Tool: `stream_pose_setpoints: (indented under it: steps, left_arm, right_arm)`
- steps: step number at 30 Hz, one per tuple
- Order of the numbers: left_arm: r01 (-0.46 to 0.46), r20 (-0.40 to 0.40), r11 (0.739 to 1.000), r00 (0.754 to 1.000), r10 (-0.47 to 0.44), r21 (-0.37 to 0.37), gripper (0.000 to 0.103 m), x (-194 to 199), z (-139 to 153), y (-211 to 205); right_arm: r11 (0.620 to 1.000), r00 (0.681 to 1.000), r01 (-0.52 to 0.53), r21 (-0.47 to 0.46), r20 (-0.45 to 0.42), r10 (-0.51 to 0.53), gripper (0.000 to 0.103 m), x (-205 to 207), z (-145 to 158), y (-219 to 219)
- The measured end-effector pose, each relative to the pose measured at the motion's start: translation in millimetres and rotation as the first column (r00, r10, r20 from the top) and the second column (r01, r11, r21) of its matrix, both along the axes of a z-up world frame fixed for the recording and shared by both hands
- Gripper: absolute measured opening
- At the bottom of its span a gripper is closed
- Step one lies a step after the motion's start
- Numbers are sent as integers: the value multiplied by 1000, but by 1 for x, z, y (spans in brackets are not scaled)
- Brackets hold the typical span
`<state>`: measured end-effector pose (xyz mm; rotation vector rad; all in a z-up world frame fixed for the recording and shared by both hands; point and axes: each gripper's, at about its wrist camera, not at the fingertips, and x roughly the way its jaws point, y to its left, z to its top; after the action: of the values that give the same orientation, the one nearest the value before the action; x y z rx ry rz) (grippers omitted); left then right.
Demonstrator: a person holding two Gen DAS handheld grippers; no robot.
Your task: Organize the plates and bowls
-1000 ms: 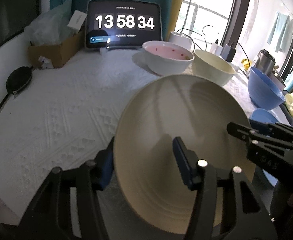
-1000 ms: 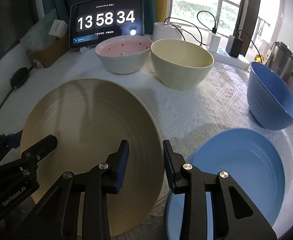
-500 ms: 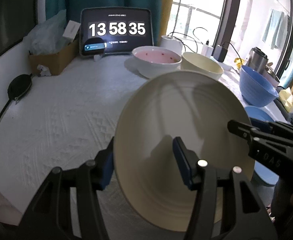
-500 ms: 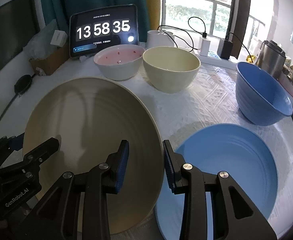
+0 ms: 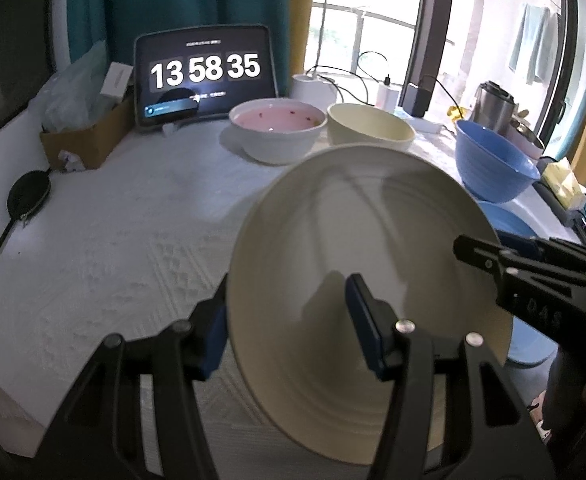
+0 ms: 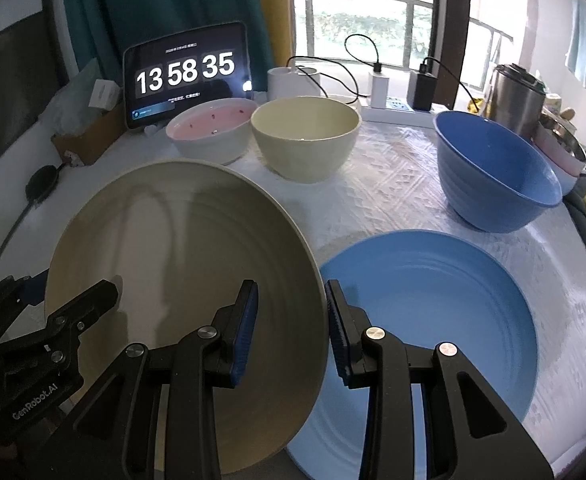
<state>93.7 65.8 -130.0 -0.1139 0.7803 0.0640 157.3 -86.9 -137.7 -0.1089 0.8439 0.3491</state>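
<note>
In the left wrist view, the left gripper [image 5: 289, 320] is clamped on the near left rim of a cream plate [image 5: 373, 240], one finger under the outer edge and the other inside the dish. The plate is held tilted above the white tablecloth [image 5: 113, 248]. The right gripper [image 5: 489, 258] reaches in from the right and meets the plate's opposite rim. Behind stand a pink bowl [image 5: 279, 134], a cream bowl [image 5: 369, 132] and a blue bowl [image 5: 493, 168], with a sliver of a blue plate [image 5: 509, 220] showing past the cream plate's edge. A tablet [image 5: 205, 76] at the back reads 13 58 35, beside a cardboard box [image 5: 85, 136].

In the right wrist view, the right gripper [image 6: 293, 328] straddles the cream plate's [image 6: 173, 260] right rim, its fingers on either side of the edge; whether they press it I cannot tell. The left gripper [image 6: 65, 300] grips the far left rim. The blue plate [image 6: 433, 320] lies flat on the tablecloth [image 6: 393, 188] just beside it, partly under the cream plate's edge. The pink bowl [image 6: 213, 136] and cream bowl [image 6: 305, 140] touch side by side; the blue bowl [image 6: 493, 172] stands apart to the right.
</note>
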Motion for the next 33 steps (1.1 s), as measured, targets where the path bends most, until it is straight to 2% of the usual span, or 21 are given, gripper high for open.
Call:
stream_pose_setpoints:
  steps: [19,33]
  left_arm:
    - [74,28,996,997,-76,50,56,-1,15,-49]
    - [155,34,984,987,-158,90,56,5,25,-99]
  right_arm:
    - [997,997,64,48,28,-65,37,-9,9,-52]
    - [987,990,132,87,40,-136,37,-17,12,-104]
